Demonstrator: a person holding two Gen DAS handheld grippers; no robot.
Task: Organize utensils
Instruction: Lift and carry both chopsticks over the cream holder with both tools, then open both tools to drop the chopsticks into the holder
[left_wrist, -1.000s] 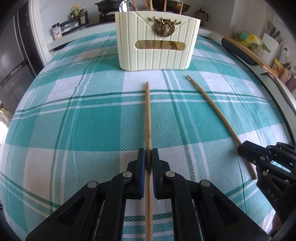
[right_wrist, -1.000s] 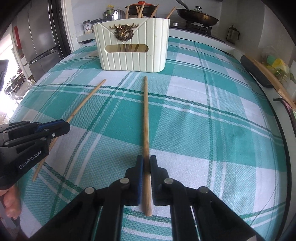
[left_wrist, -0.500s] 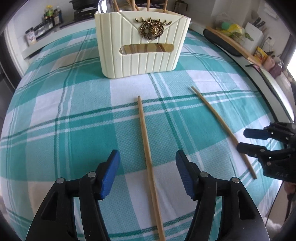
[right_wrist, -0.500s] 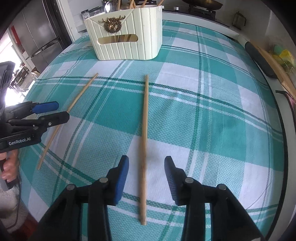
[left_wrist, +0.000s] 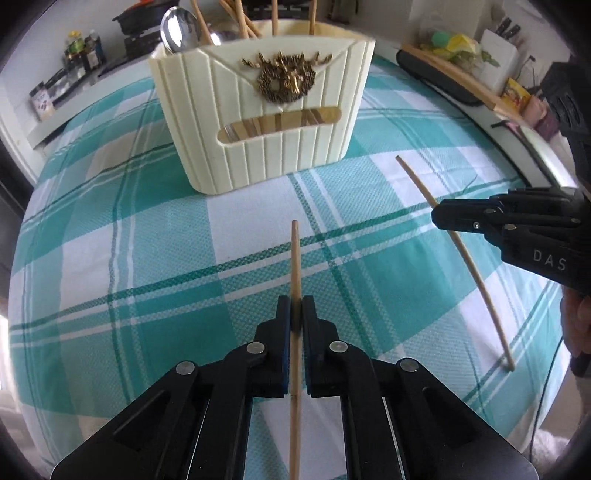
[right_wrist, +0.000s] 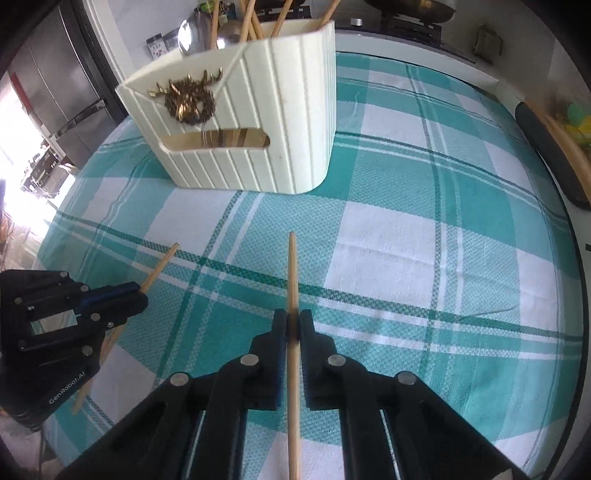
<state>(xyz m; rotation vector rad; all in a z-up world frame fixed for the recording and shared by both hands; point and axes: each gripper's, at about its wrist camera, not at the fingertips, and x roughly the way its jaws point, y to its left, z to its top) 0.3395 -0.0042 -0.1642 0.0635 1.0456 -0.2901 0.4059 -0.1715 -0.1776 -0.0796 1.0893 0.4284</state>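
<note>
A cream ribbed utensil holder with a gold stag emblem stands on the teal plaid cloth, holding several chopsticks and a spoon; it also shows in the right wrist view. My left gripper is shut on a wooden chopstick pointing toward the holder. My right gripper is shut on a second chopstick. In the left wrist view the right gripper shows at the right, with its chopstick through it. In the right wrist view the left gripper shows at the left.
The table under the plaid cloth has a rounded edge near a counter with jars and a stove at the back. A tray with bottles and a knife block lies at the right. A fridge stands left.
Both grippers were open over their chopsticks half a second ago; both have now shut on them and moved closer to the holder, with the chopsticks lifted off the cloth at their tips.
</note>
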